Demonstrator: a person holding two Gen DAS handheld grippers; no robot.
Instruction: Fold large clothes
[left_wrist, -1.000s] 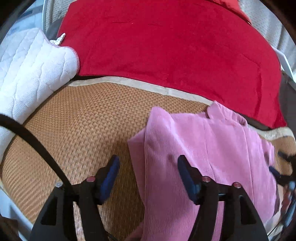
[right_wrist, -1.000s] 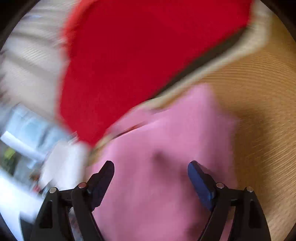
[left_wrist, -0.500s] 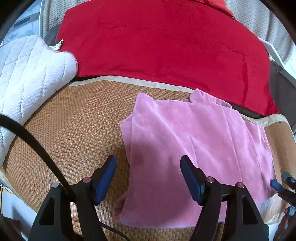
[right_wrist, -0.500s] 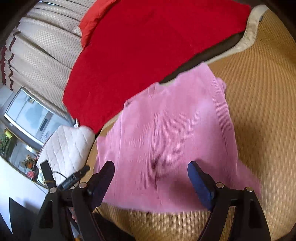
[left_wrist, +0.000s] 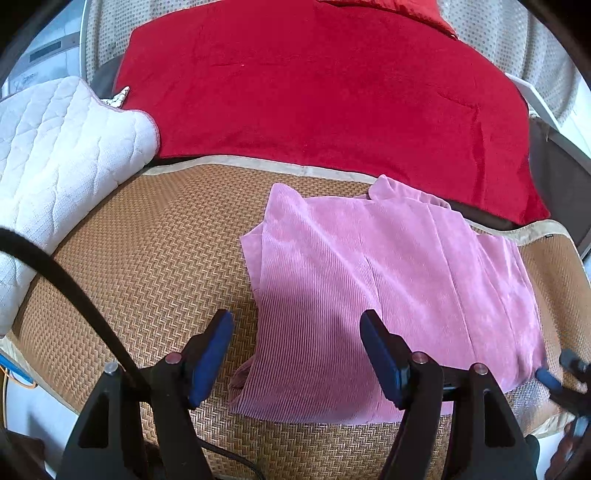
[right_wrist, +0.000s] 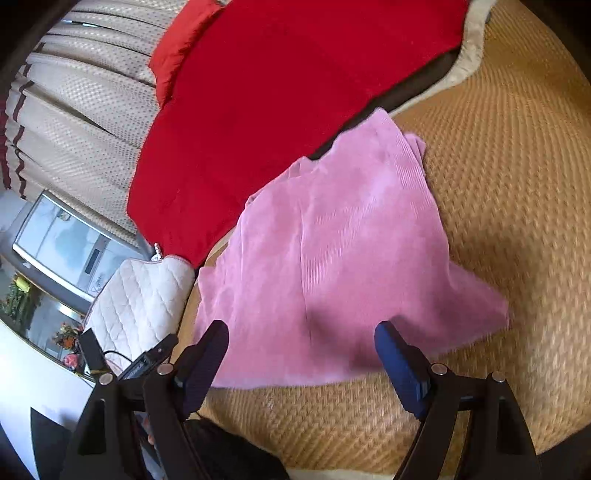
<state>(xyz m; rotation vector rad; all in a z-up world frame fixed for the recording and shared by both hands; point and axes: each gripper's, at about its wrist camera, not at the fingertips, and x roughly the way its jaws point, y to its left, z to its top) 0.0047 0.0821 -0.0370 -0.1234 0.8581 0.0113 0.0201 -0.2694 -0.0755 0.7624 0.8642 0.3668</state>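
A folded pink corduroy garment (left_wrist: 388, 295) is seen lying flat on a tan woven bed mat (left_wrist: 155, 258), its far edge close to the mat's pale border and to a red plush blanket (left_wrist: 314, 92) spread behind. The left gripper (left_wrist: 295, 350) is held released above the garment's near left part, its blue pads apart and nothing pinched between them. The right gripper (right_wrist: 301, 354) is likewise held wide and empty over the near edge of the same garment. What lies beneath the top layer of the fold is hidden, and a small bunched bit at the near left corner cannot be made out clearly. A white quilted pad (left_wrist: 55, 155) is cut off at the left edge. In the right wrist view the mat's right part is blurred.
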